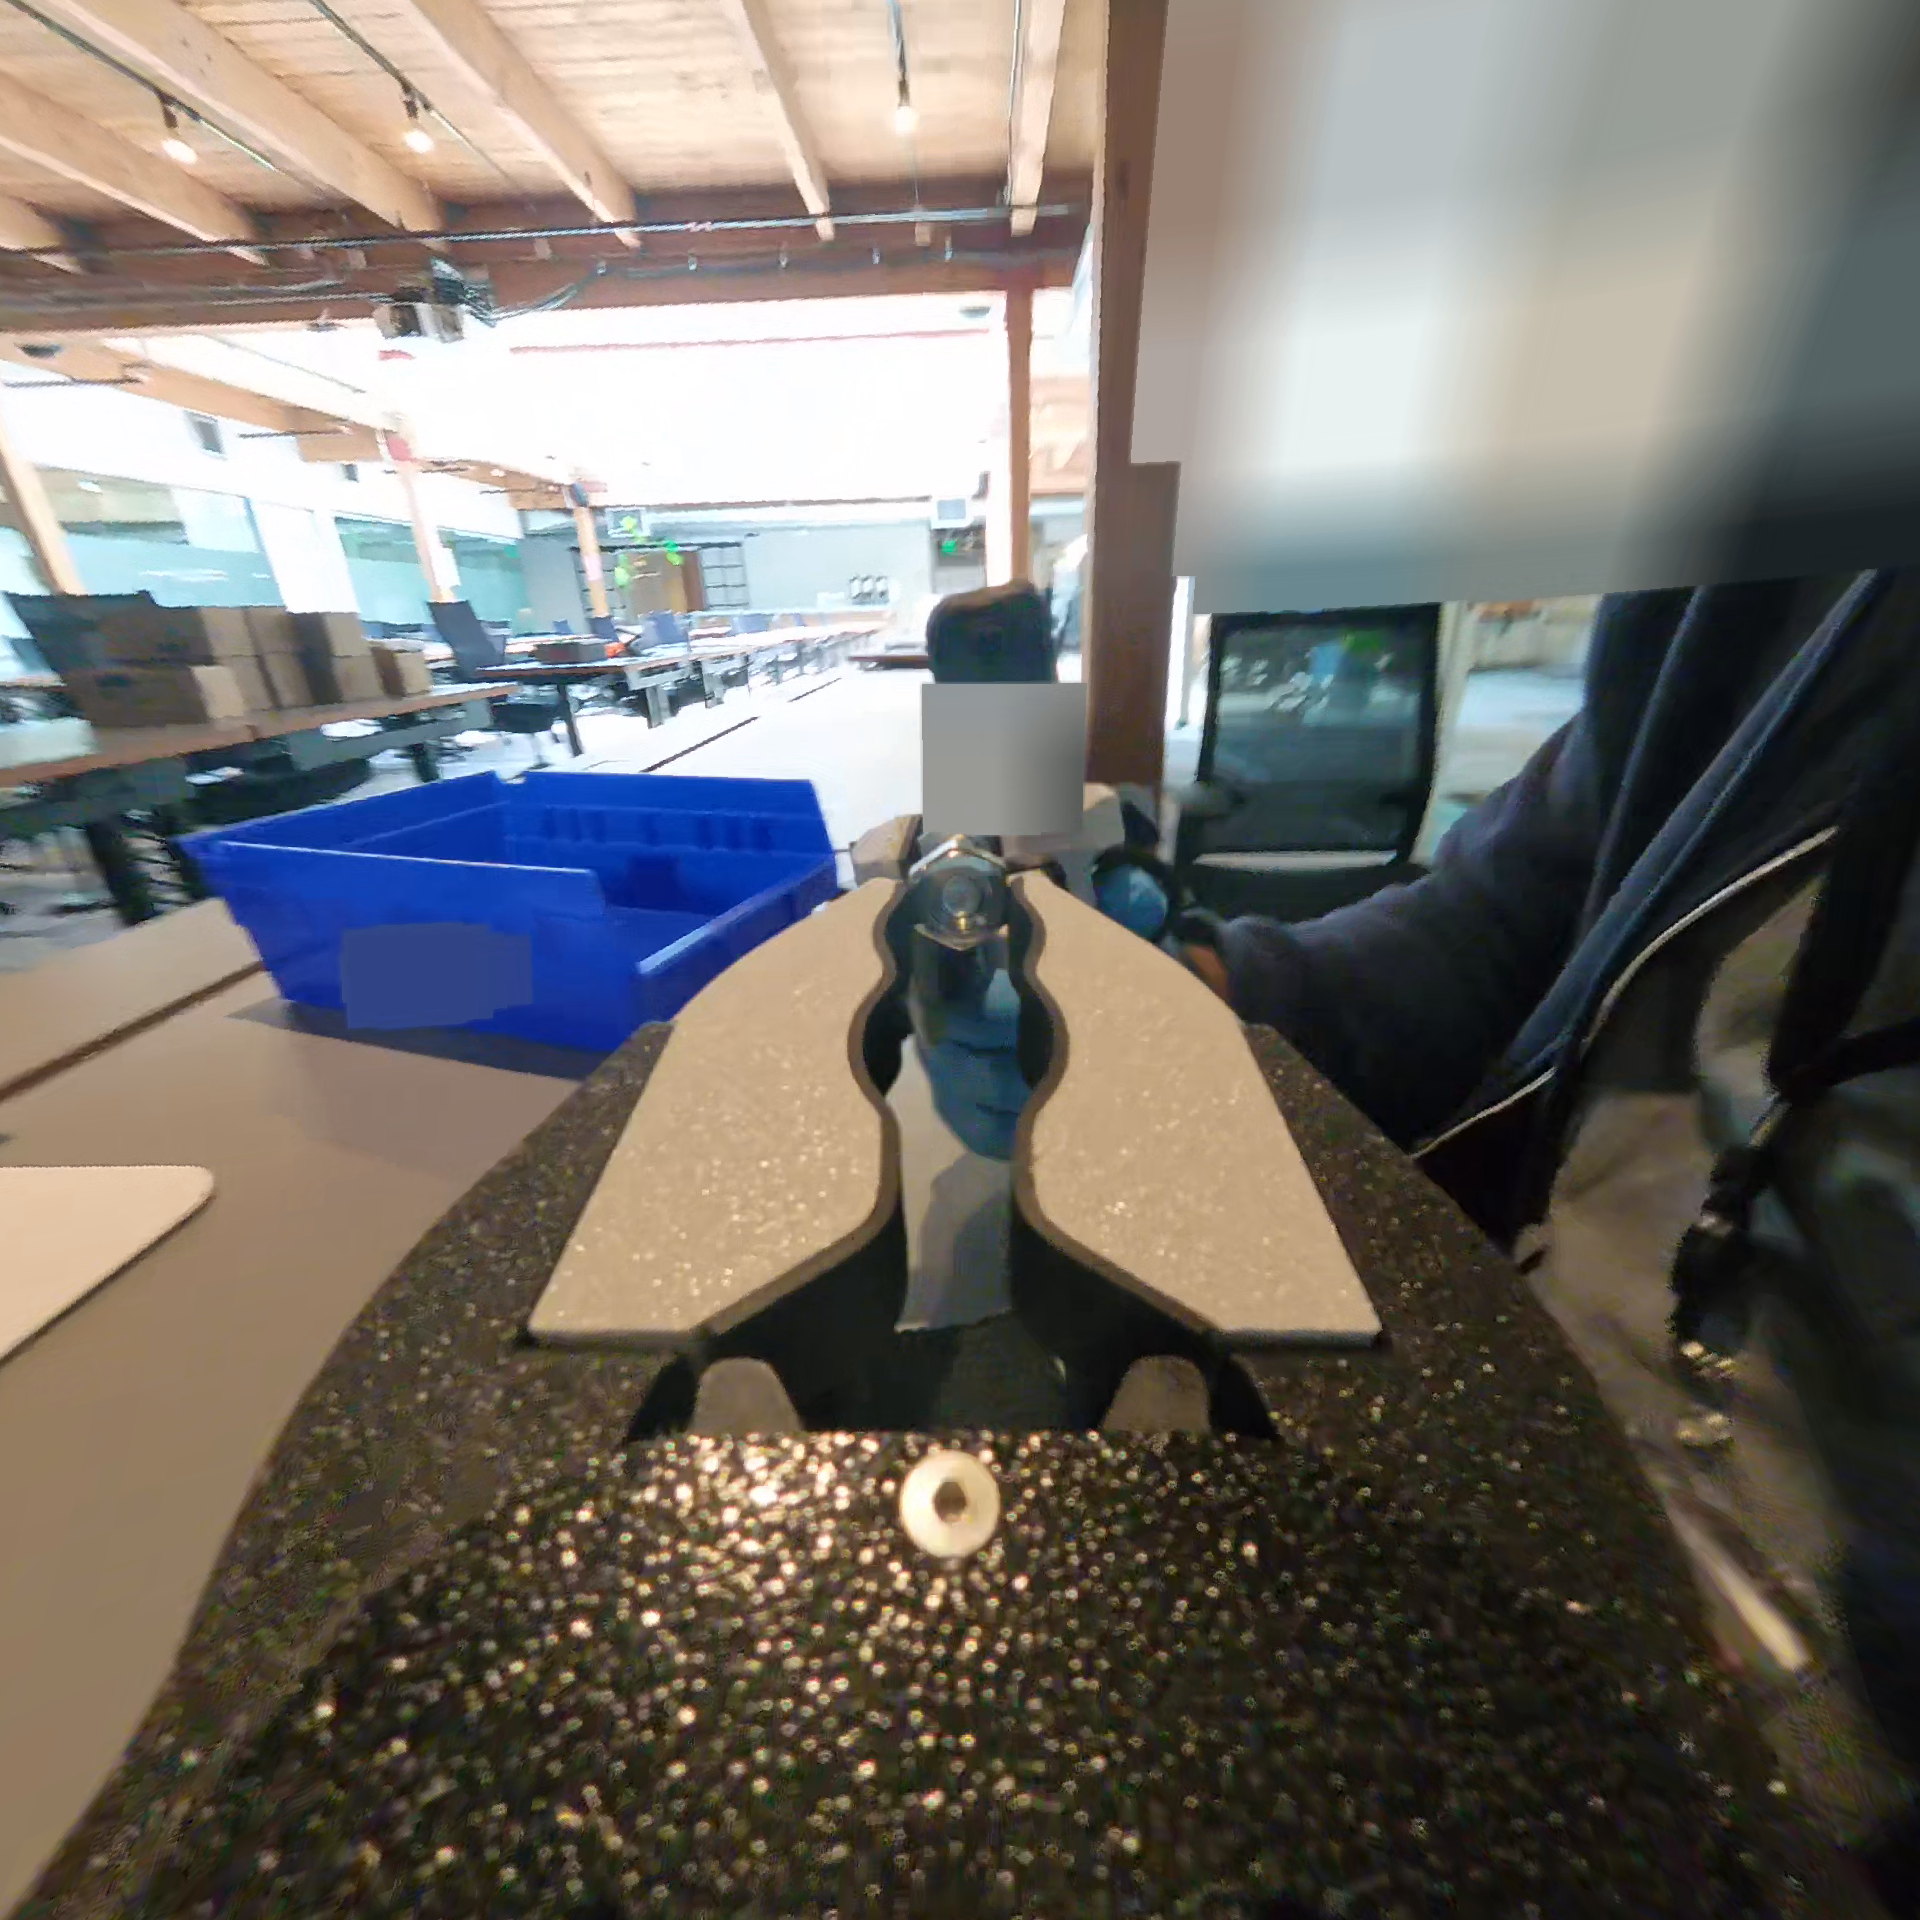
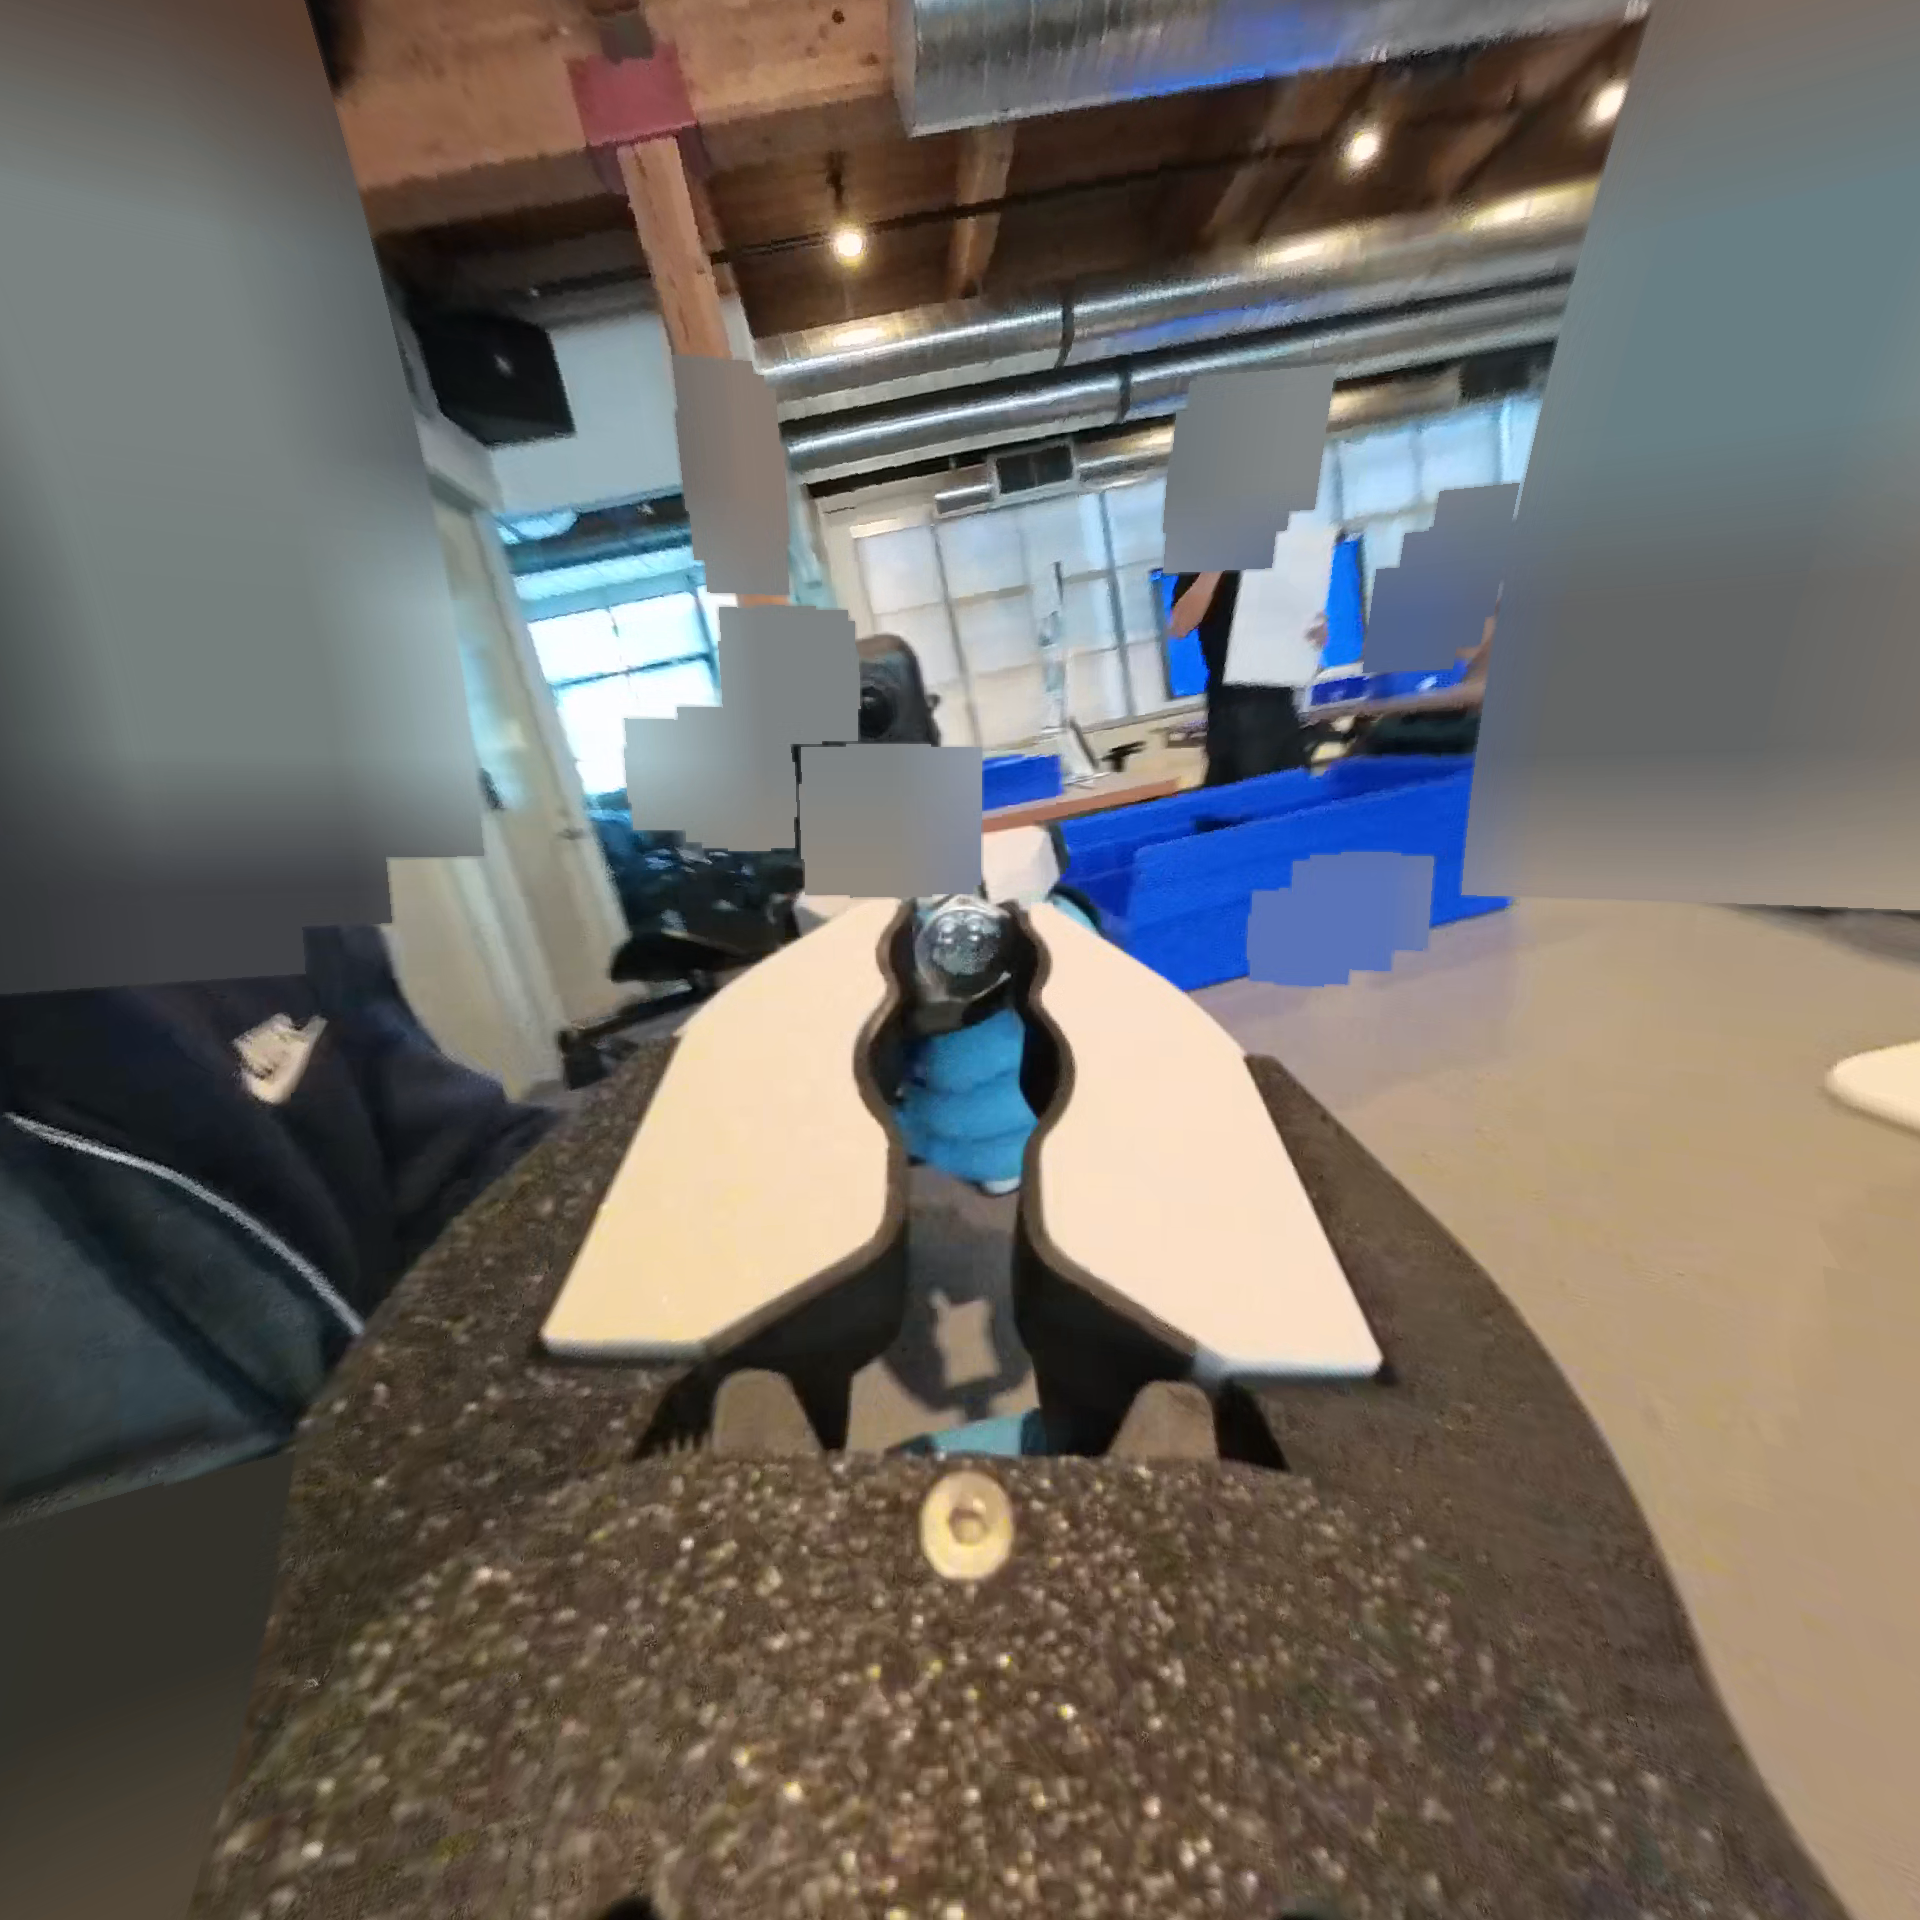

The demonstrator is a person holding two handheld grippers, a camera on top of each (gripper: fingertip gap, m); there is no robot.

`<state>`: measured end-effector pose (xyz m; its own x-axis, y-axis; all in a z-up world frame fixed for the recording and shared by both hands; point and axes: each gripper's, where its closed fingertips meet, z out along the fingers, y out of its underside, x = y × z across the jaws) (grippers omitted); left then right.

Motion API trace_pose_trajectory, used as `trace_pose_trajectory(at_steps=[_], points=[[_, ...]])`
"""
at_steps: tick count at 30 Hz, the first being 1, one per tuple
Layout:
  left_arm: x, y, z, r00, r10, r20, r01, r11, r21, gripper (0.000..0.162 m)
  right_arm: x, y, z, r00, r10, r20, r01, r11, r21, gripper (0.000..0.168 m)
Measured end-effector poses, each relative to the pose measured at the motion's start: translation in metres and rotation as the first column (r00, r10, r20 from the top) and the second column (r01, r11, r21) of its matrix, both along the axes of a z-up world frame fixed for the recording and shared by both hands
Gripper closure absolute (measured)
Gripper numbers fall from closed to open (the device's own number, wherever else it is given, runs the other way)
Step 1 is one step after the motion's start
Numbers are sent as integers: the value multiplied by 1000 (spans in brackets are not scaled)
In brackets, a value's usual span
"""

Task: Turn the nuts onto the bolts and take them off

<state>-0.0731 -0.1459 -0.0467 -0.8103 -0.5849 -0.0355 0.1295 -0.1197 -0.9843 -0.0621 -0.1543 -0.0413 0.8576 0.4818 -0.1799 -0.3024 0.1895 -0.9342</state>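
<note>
Both grippers are held up above the table, tip to tip. In the left wrist view, my left gripper (image 1: 957, 914) is shut on a steel hex nut (image 1: 958, 902) with the bolt's end showing in its middle. In the right wrist view, my right gripper (image 2: 957, 951) is shut on the bolt's steel hex head (image 2: 957, 943). The bolt's shank is hidden between the two sets of tips. Behind the nut the other gripper's body (image 1: 1101, 831) and a blue-gloved hand (image 1: 1132, 899) show. A blue-gloved hand (image 2: 971, 1101) shows under the bolt head.
A blue plastic bin (image 1: 499, 894) stands on the grey table (image 1: 260, 1143), also seen in the right wrist view (image 2: 1247, 862). A white pad (image 1: 83, 1236) lies at the table's edge. A person's dark jacket (image 1: 1558, 935) is close on one side. People stand far off. Only a small space, under 4 cm, lies between the two pairs of fingers.
</note>
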Motion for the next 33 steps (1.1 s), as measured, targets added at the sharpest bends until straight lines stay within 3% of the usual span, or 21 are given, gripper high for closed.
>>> trace_pose_trajectory(at_steps=[6, 13, 26, 33], points=[[4, 3, -10, 977, 141, 158, -173, 962, 211, 146, 5, 4, -10, 977, 107, -186, -125, 988, -87, 151], [6, 2, -13, 972, 160, 173, -199, 950, 242, 146, 8, 4, -13, 936, 174, -307, -218, 969, -114, 151], [6, 3, -10, 996, 87, 2, -87, 993, 75, 146, 4, 4, -14, 982, 94, -163, -115, 986, -119, 150], [5, 4, -22, 980, 150, 132, -181, 946, 268, 146, 3, 6, -25, 948, 149, -282, -213, 953, -214, 151]])
